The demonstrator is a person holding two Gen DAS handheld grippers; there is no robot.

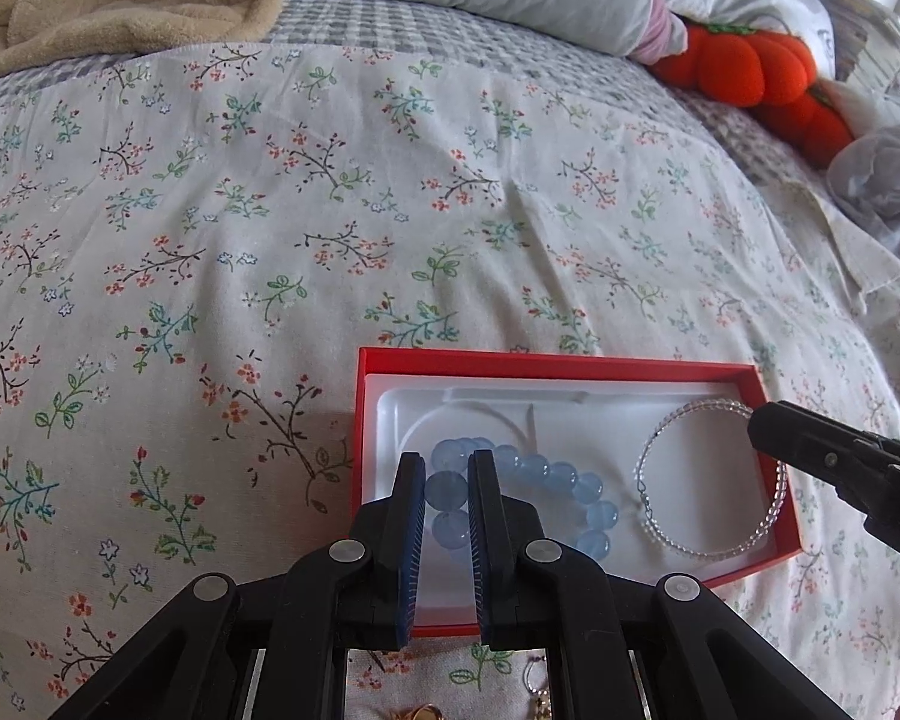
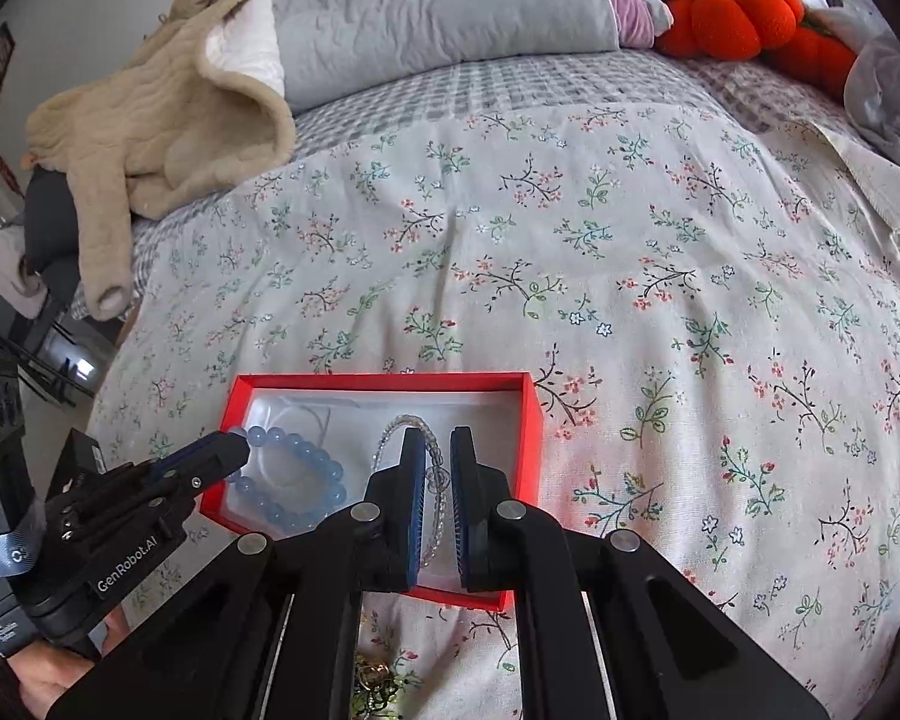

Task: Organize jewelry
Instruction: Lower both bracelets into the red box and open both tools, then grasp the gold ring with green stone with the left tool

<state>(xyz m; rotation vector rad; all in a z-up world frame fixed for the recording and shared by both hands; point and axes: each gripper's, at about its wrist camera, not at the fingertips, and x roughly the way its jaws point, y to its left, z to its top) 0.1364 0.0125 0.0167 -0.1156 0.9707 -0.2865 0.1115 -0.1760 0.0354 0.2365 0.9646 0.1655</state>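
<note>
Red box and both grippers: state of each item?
red box: open, no lid on, on the bed
blue bead bracelet: in box, clamped
clear bead bracelet: in box, clamped
left gripper: shut on blue bead bracelet
right gripper: shut on clear bead bracelet

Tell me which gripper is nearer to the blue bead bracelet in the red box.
Left. The left gripper is closed on the blue bead bracelet at its left side. The right gripper is beside it, closed on the clear bead bracelet.
</note>
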